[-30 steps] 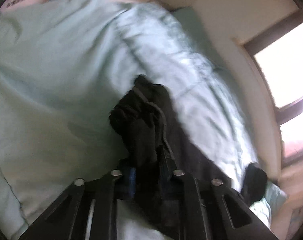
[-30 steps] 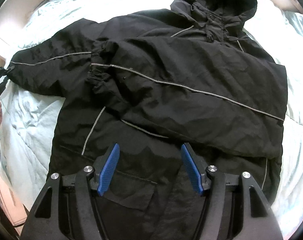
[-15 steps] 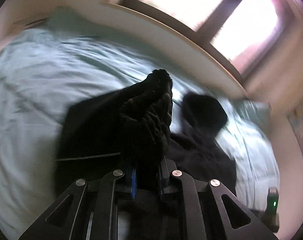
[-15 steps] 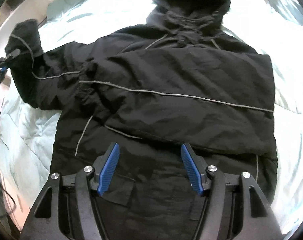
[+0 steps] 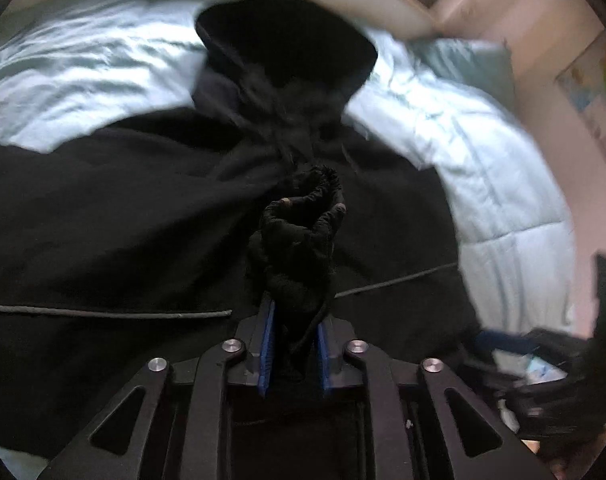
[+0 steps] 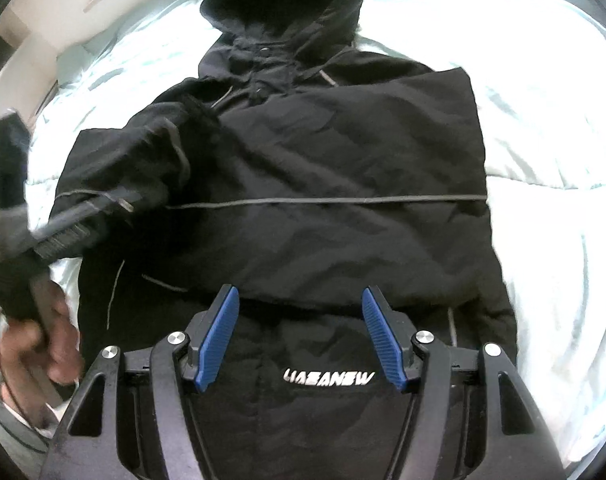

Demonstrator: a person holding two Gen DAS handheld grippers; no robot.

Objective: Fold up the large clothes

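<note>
A black hooded jacket is spread front-up on a bed covered by a pale blue quilt, its hood toward 12 o'clock and its hem toward 6 o'clock in the right wrist view. One sleeve is already laid flat across the chest, its grey piping running from 9 to 3 o'clock. White lettering is seen on the lower front, between the right jaws.

The left gripper is clamped on the gathered elastic cuff of the other sleeve; the cuff bunches upright out of the closed blue pads. This gripper is held above the jacket's chest, pointing toward the hood at 12 o'clock. In the right wrist view the same gripper is seen blurred at 9 o'clock, with the sleeve drawn up from the shoulder and across toward the chest, and the person's left hand is wrapped round the handle at 8 o'clock.

The right gripper is held over the lower front of the jacket, pointing toward the hood, its jaws wide apart and holding nothing. A pillow lies at 1 o'clock in the left wrist view, beside the hood.
</note>
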